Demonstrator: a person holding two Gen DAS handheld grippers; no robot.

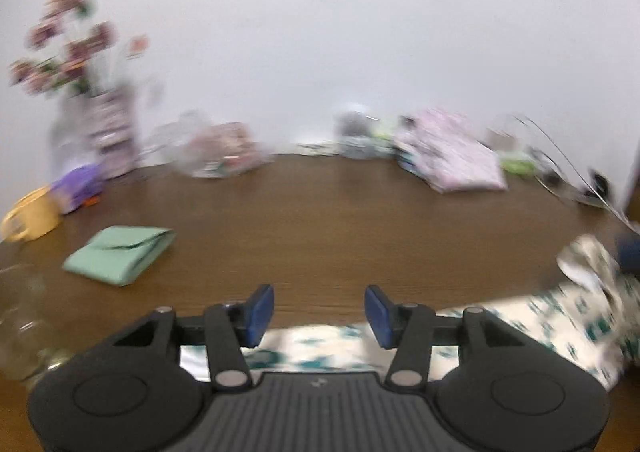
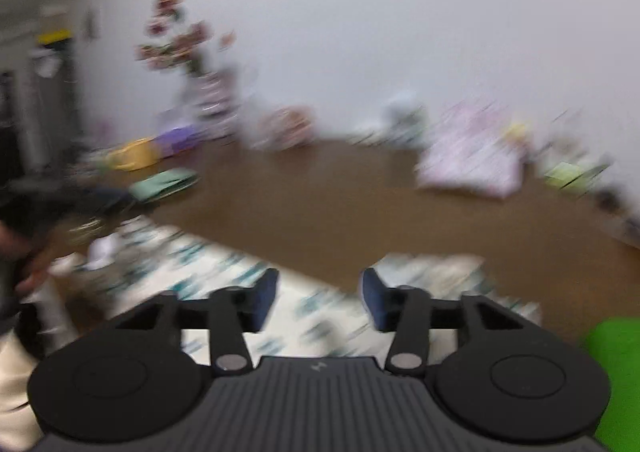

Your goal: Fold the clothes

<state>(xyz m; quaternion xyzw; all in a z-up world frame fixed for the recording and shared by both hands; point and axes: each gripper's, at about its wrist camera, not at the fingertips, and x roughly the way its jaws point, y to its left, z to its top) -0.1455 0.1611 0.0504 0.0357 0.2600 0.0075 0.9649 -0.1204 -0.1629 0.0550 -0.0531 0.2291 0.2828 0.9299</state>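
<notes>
Both my left gripper [image 1: 319, 312] and right gripper [image 2: 319, 300] gape wide, holding nothing. The patterned cloth [image 1: 560, 328] sprawls beneath me, right of the folded green cloth [image 1: 120, 254]; pinching one layer could bunch it.

White cloth with teal print [image 1: 540, 326]: spread mostly flat on brown table, near edge; right end bunched and lifted, pale underside showing. Right wrist view: same cloth [image 2: 224, 276] runs diagonally under camera, left end crumpled; detail lost to motion blur.

Mint-green cloth [image 1: 120, 254]: folded into compact rectangle, layers stacked, fold edges visible on top; lies flat at left, well apart from printed cloth.

Pink-patterned cloth [image 1: 456, 154]: folded stack at back right, near wall, slightly tilted; blurred.
</notes>
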